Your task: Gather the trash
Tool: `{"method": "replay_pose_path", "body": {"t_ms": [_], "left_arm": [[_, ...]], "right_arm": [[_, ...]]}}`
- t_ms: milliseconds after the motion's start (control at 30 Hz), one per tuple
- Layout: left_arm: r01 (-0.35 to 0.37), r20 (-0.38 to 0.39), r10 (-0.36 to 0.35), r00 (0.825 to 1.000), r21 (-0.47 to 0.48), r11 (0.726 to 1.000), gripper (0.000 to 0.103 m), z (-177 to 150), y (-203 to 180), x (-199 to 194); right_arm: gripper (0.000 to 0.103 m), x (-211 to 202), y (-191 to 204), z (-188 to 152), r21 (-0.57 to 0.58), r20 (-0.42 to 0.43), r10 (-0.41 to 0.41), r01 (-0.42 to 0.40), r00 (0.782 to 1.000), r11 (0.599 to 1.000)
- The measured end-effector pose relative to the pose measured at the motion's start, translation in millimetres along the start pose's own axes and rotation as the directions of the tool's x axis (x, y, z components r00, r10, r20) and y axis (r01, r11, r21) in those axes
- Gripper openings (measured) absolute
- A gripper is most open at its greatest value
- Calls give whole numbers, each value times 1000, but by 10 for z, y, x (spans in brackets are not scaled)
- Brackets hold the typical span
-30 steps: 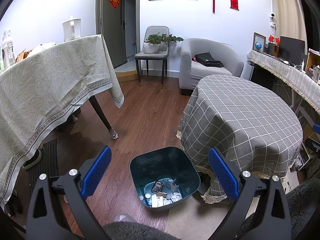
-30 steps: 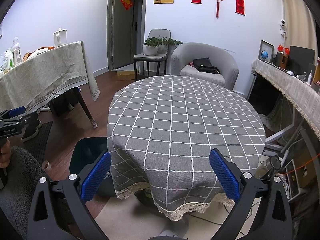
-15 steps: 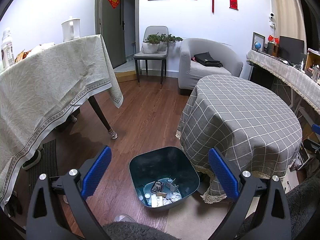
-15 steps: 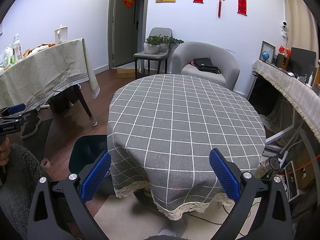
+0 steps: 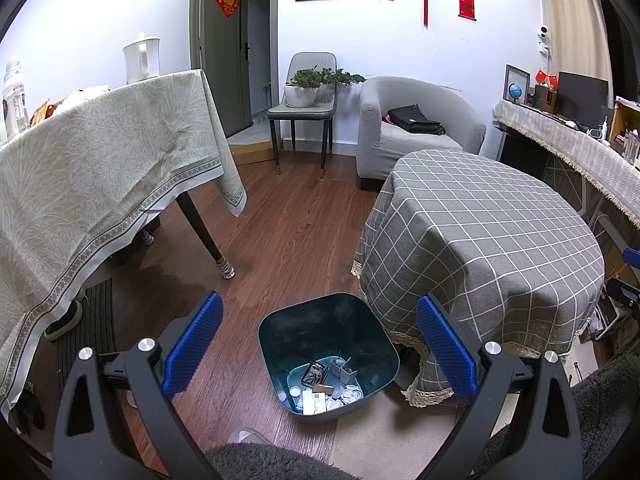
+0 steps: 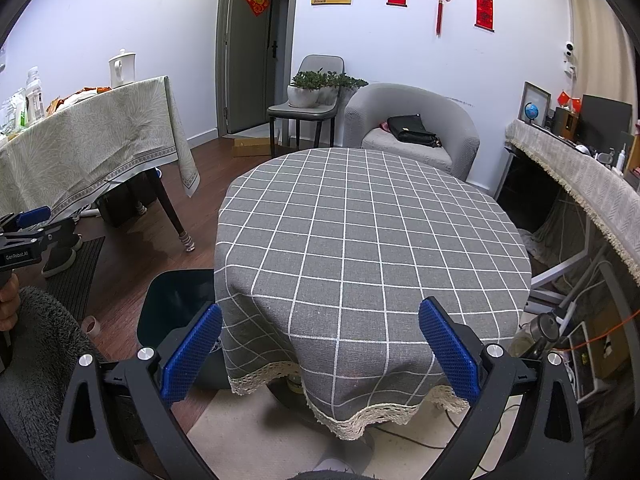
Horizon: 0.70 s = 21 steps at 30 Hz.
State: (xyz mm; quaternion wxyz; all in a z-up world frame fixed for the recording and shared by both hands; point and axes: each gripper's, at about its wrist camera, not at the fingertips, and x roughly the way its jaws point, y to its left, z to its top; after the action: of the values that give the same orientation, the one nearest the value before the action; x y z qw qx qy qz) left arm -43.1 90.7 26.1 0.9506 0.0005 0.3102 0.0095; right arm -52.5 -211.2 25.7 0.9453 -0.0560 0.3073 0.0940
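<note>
**Both claws empty, bin beside the round counter**

Your left claw [image 5: 318, 346] gapes wide, empty, above the dark trash bin [image 5: 372, 384] holding scraps [image 5: 326, 386]. Your right claw [image 6: 320, 354], equally spread, faces the checked counter [image 6: 368, 232]. "GenRobot.AI" marks the left claw's body.

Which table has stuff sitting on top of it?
The long table with the pale leafy cloth: a white kettle and a bottle stand on it. The round checked table shows only its cloth.
</note>
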Motion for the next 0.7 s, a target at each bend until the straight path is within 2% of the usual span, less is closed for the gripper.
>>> {"method": "replay_pose_path", "body": {"t_ms": [700], "left_arm": [[1,-10,-1,1000,-2,1000,99,17,-39,14]], "right_arm": [[99,9,-32,-1,-10,-2,-1,1,1000,1000]]}}
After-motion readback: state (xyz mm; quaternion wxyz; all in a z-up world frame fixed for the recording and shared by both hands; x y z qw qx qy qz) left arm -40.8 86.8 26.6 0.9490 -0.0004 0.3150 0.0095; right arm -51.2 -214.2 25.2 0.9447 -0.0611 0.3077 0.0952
